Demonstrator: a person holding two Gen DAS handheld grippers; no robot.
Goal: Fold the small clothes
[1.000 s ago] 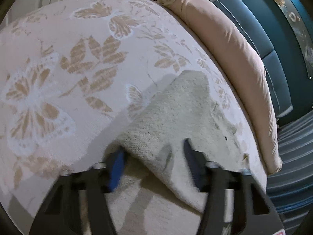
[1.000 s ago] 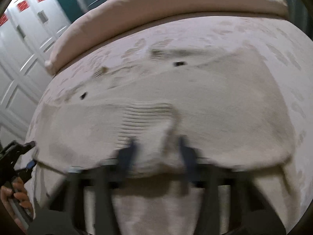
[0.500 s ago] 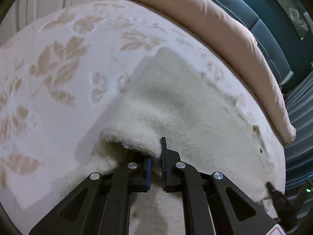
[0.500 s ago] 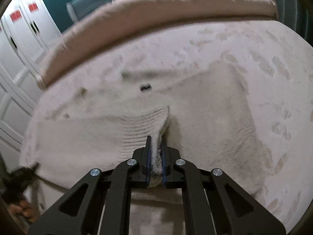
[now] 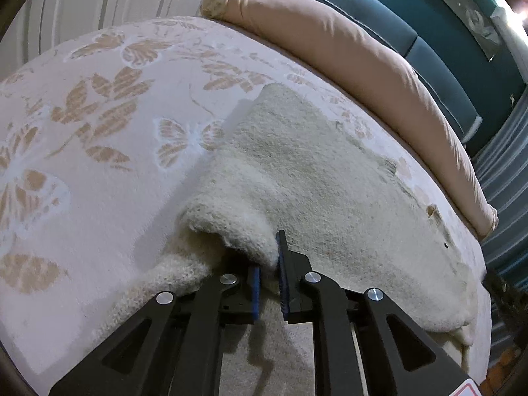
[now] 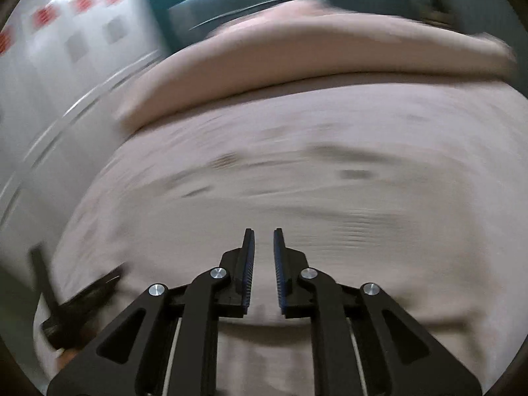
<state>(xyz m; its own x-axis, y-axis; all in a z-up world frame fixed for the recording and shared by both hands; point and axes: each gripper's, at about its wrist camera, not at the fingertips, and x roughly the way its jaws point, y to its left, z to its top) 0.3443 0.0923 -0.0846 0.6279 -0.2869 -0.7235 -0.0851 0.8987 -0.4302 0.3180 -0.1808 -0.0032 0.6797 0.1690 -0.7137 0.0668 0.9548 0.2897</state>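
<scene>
Butterfly-and-leaf bedding (image 5: 99, 138) covers the bed in the left wrist view, with a peach bolster pillow (image 5: 346, 52) along its far edge and a teal padded headboard (image 5: 445, 52) behind. A cream knit sweater (image 5: 313, 178) lies spread on the cover. The left gripper (image 5: 268, 274) is clenched on a raised edge of that knit, its fingers nearly together with the fabric pinched between them and lifted off the layer below. By my reading, a fold is only starting: one edge is up, nothing looks laid over yet, and most of the garment is flat.

White wardrobe doors (image 6: 66, 49) and the same pillow (image 6: 313, 56) frame the right wrist view, which is heavily blurred. The right gripper (image 6: 264, 270) hangs over the pale cloth, its fingers a narrow gap apart with nothing visible between them, so it seems released. The left tool shows as a dark smear at lower left.

No basket, drawer or other container appears in either view.
</scene>
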